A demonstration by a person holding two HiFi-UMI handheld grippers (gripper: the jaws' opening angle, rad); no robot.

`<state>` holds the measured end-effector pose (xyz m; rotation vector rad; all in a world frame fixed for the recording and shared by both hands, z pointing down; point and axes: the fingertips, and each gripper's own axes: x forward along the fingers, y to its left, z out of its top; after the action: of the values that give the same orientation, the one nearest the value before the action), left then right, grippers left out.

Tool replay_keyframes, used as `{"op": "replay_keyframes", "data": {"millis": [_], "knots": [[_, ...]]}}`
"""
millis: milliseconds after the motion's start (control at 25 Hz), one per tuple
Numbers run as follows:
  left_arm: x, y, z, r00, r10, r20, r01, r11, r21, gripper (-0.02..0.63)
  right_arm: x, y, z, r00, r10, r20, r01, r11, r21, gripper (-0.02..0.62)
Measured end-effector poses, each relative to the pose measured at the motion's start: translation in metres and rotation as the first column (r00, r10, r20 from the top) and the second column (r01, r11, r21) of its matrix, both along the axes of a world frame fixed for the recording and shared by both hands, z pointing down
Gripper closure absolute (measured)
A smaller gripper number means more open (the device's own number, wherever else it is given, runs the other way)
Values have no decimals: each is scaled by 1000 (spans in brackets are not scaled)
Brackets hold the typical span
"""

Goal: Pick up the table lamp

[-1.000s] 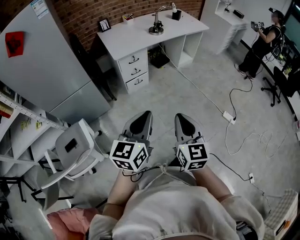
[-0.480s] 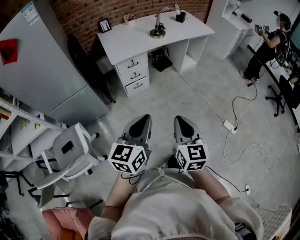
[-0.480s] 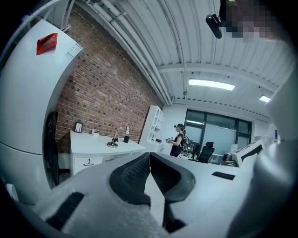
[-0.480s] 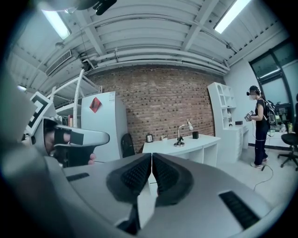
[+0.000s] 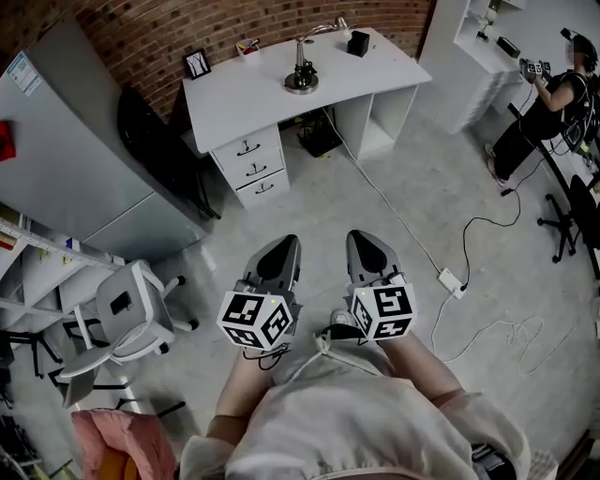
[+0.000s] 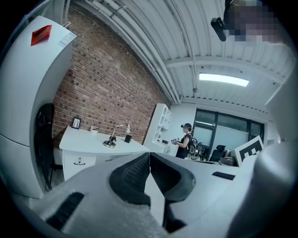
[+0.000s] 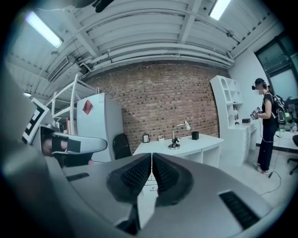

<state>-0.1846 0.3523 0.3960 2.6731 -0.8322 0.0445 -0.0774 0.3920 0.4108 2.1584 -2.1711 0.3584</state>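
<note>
Metal table lamp seen distant on the surface.
Left gripper and right gripper are held closed, empty; the lamp could be toppled if unopened.

1. From the head we look forward and steeply down. The left gripper and right gripper sit close below us at lower middle, the floor spreads beyond, and the desk lies far off at the top.
2. The left gripper view rides on its gripper and faces almost level along the jaws, which fill the near foreground. The desk shows small and distant, left of centre.
3. The right gripper view faces the same way from just beside it, with the desk nearly straight ahead.
4. All three views share the desk, the table lamp, the brick wall, the fridge and the standing person.
</note>
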Motion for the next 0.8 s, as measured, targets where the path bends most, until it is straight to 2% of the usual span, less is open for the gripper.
{"op": "replay_keyframes", "data": {"millis": [160, 320, 560, 800], "knots": [[54, -7, 6, 1000, -13, -6, 13, 1000, -20, 586, 57, -11, 4, 1000, -9, 1, 9, 1000, -21, 568], [91, -14, 15, 1000, -13, 0, 14, 999, -46, 586, 98, -22, 8, 1000, -10, 25, 10, 1000, -24, 568], [112, -49, 23, 999, -33, 3, 33, 996, -79, 586, 130, -54, 14, 998, 2, 55, 0, 1000, -25, 568], [139, -105, 35, 1000, -9, 0, 9, 996, -93, 586, 156, -103, 27, 998, 30, 51, -28, 998, -48, 568]]}}
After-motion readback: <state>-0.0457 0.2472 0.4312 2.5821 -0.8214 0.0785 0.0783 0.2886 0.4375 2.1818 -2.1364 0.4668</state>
